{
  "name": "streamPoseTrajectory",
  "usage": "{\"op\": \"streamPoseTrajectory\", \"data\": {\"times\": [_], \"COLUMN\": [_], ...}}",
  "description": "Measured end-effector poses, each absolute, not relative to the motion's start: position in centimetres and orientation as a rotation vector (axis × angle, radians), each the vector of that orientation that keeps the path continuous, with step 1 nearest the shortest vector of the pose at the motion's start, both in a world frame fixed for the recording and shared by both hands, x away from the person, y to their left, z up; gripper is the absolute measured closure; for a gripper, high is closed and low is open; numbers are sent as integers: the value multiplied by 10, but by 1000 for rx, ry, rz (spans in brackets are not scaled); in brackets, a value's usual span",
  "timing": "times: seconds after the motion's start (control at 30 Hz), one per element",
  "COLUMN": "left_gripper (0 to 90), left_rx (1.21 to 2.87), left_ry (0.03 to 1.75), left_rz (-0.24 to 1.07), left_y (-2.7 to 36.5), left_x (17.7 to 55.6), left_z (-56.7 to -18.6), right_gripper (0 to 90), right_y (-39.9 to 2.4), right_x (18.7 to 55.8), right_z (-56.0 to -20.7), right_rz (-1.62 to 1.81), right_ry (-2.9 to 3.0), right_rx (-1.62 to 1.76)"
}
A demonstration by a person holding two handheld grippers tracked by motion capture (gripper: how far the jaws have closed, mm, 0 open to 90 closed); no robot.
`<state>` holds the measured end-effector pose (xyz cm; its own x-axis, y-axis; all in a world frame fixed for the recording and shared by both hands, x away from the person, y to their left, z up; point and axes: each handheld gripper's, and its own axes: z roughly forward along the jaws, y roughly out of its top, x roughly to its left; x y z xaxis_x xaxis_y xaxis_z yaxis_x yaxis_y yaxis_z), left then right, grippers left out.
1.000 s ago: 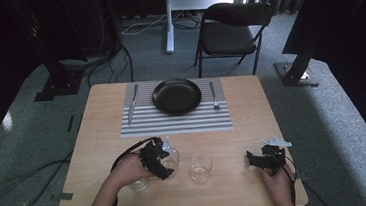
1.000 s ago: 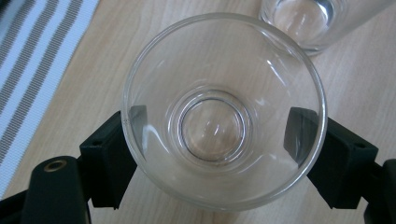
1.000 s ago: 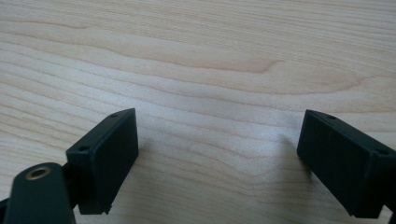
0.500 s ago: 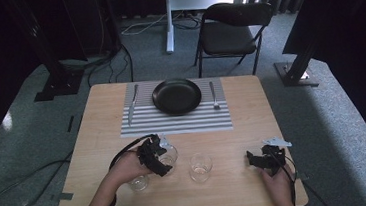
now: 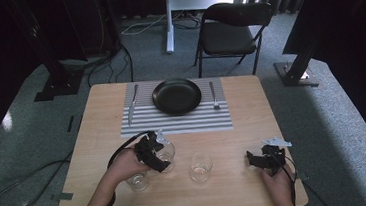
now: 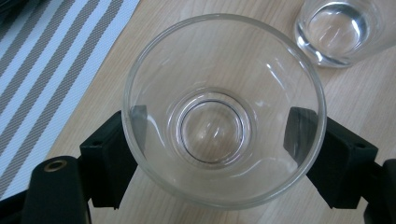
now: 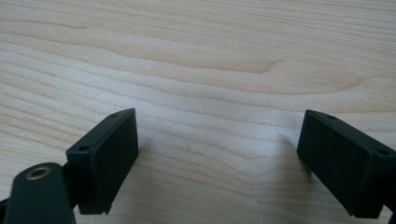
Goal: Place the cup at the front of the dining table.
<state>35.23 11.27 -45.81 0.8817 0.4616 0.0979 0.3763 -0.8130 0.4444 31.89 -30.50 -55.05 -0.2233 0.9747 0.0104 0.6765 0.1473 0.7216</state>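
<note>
Left gripper view: left claw (image 6: pixel 219 154) jaws flank glass bowl (image 6: pixel 223 109), contact uncertain | bowl on desk (image 5: pixel 235 143), just left of tumbler (image 5: pixel 200 167) | smooth, fragile, slippery: take opposite walls gently | right claw (image 7: pixel 217 158) released, well right of tumbler

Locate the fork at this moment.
In the high view the fork lies on the striped placemat at the table's far side, just right of the black plate.
</note>
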Motion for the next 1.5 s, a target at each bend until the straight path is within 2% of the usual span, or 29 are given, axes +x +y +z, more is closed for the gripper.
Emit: {"op": "streamPoseTrajectory", "data": {"times": [0.5,0.87,1.5], "left_gripper": [201,201,201], "left_rx": [2600,2546,2451], "left_ry": [726,832,986], "left_rz": [291,369,424], "left_y": [123,131,143], "left_x": [367,379,404], "left_z": [-452,-443,-432], "right_gripper": [119,120,120], "right_y": [-305,-305,-305], "right_x": [319,319,319], "right_z": [-550,-550,-550], "right_rz": [847,848,847], "right_ry": [1965,1965,1965], "right_rx": [1573,1573,1573]}}
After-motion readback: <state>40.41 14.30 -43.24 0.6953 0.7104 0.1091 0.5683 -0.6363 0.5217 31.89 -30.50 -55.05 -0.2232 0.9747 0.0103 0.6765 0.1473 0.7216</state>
